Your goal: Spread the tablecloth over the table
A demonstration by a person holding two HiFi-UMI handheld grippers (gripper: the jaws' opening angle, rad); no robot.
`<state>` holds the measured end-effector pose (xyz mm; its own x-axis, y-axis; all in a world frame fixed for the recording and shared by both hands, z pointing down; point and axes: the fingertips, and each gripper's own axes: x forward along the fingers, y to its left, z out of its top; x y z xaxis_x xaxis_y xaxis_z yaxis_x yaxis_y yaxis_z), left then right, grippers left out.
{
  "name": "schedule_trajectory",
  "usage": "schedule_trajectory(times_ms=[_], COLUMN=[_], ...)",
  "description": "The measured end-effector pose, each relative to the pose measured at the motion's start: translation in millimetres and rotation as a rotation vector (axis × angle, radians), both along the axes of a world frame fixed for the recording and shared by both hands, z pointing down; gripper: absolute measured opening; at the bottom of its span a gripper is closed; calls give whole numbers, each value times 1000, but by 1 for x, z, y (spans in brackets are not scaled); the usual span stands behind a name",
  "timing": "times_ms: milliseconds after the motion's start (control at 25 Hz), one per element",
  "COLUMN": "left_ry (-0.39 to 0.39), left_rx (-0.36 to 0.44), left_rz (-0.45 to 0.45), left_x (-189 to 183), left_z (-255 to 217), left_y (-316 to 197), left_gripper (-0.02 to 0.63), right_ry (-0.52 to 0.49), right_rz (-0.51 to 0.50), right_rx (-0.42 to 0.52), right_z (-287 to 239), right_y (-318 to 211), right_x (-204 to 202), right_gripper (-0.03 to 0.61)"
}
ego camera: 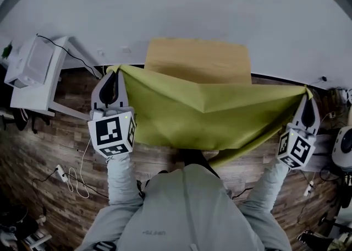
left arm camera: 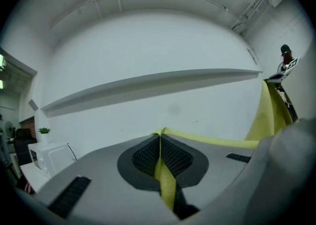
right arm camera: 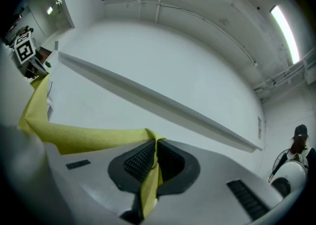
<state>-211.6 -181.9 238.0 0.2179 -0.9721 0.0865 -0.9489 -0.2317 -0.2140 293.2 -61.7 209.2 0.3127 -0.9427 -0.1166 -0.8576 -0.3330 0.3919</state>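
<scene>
Head view: my left gripper (ego camera: 113, 75) and right gripper (ego camera: 307, 98) pinch the tablecloth (ego camera: 203, 112), stretched 9-to-3; the table (ego camera: 198, 60) lies at 12 o'clock.

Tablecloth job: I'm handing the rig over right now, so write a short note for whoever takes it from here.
Left gripper: shut on one corner of the yellow-green tablecloth.
Right gripper: shut on another corner.
The tablecloth hangs stretched between them, sagging over the near side of the wooden table; the far part of the top is bare.
Done: tablecloth gripped and opened out.
Left: carry it over the far edge, lay it flat, release both corners.
</scene>
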Motion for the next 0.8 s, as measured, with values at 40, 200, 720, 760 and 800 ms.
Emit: schedule_trajectory(times_ms=[40, 200, 720, 760, 800], left_ry=[-2, -23, -54, -57, -58], left_rx=[6, 14, -84, -95, -104], left_rz=[-12, -46, -52, -45, -40], left_x=[3, 15, 13, 13, 13], left_z=[-3, -10, 13, 18, 22], left_y=[-14, -62, -155, -159, -163], left_gripper=[25, 25, 25, 25, 25], right_ry=[0, 3, 18, 25, 31], right_rz=[-6, -31, -7, -4, -3], right_rx=[0, -8, -99, -109, -118], right_z=[-1, -1, 17, 19, 22], right_y=[-16, -71, -163, -164, -167], right_x=[5, 26, 47, 48, 48], right_gripper=[25, 25, 25, 23, 25])
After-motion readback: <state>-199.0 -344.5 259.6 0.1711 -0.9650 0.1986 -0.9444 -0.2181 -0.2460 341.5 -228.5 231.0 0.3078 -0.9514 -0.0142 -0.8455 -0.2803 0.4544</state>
